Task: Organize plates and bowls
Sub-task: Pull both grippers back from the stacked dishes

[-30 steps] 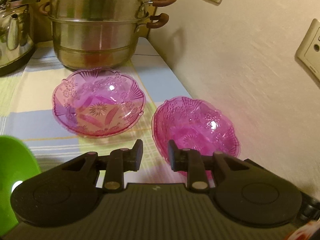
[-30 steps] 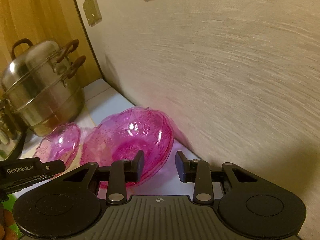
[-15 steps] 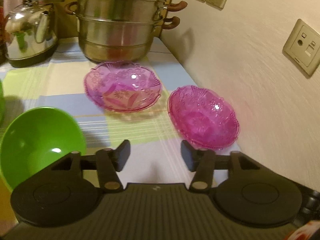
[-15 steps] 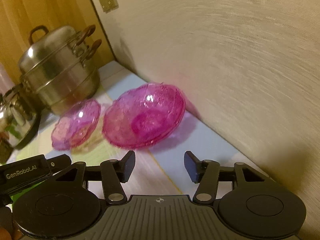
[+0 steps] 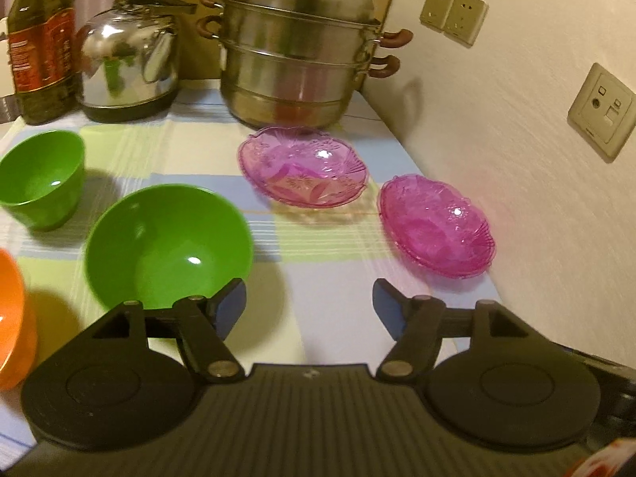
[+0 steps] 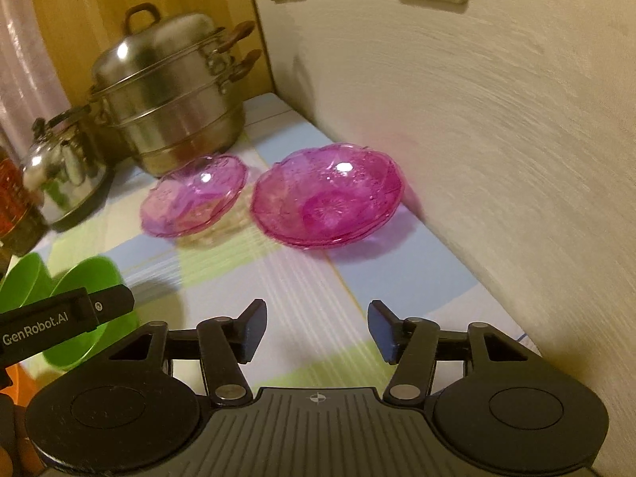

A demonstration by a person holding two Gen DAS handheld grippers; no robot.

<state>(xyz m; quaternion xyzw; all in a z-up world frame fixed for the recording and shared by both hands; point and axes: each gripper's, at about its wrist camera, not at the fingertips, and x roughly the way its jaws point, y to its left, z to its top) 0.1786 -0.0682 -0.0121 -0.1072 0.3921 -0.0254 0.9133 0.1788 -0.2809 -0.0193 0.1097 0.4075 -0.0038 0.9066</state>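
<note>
Two pink glass dishes sit on the checked tablecloth: a paler one (image 5: pixel 304 167) (image 6: pixel 194 196) near the steamer and a deeper pink stacked-looking one (image 5: pixel 437 224) (image 6: pixel 328 194) by the wall. A large green bowl (image 5: pixel 169 244) (image 6: pixel 81 302), a smaller green bowl (image 5: pixel 41 183) and an orange bowl (image 5: pixel 12 318) stand to the left. My left gripper (image 5: pixel 309 310) is open and empty, held back from the dishes. My right gripper (image 6: pixel 317 328) is open and empty, short of the deep pink dish.
A steel steamer pot (image 5: pixel 302 45) (image 6: pixel 171 87), a kettle (image 5: pixel 127 55) and an oil bottle (image 5: pixel 39 39) stand at the back. The wall (image 5: pixel 516 159) with sockets runs along the right edge. The left gripper's body (image 6: pixel 59 320) shows at the right view's left.
Both grippers have pulled back from the deep pink dish and opened wider. The dish now rests on the table by the wall, and the green and orange bowls have come into view.
</note>
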